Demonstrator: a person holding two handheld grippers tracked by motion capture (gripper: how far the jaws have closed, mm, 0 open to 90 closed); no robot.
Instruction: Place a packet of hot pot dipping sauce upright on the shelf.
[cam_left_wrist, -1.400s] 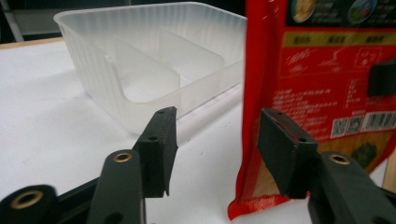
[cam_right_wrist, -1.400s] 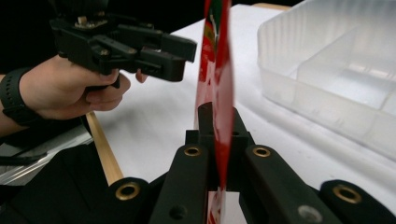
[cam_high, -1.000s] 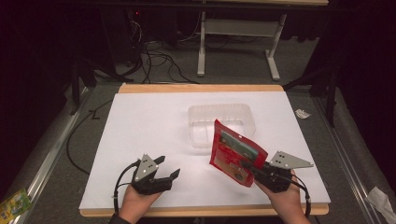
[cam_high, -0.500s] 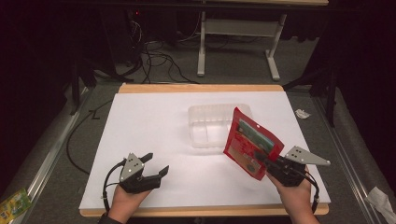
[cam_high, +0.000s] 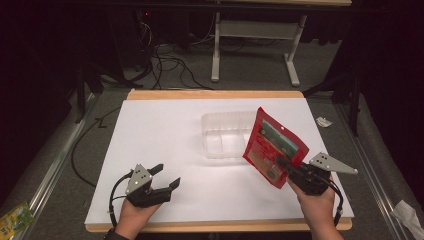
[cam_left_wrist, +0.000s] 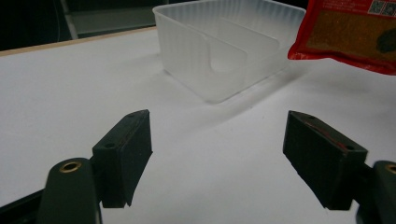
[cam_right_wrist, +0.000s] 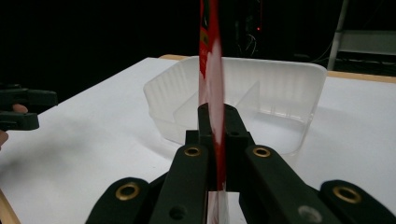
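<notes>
Over the last second the right claw (cam_high: 286, 165), clamped on the lower edge of the flat red foil snack pouch (cam_high: 272, 147), has carried it rightward and back toward the person, then partway in again, so the pouch now hangs in the air, tilted, its upper corner over the near right corner of the clear ribbed plastic tub (cam_high: 227, 132). The left claw (cam_high: 167, 176) has drawn back to the near left of the white worktop (cam_high: 150, 130), jaws spread wide and holding nothing. That looks like a handover finished: one claw alone has the pouch, and the tub seems the likely destination.

In the right gripper view the pouch (cam_right_wrist: 211, 70) stands edge-on between the shut jaws, with the tub (cam_right_wrist: 280, 79) straight ahead; its inner divider (a low partition with a scooped notch) splits the space, and which half is meant I cannot tell. The tub's near wall is the edge to clear. Around it the worktop lies bare, so a lift and forward swing has free room; the left claw (cam_left_wrist: 219, 154) sits well apart.
</notes>
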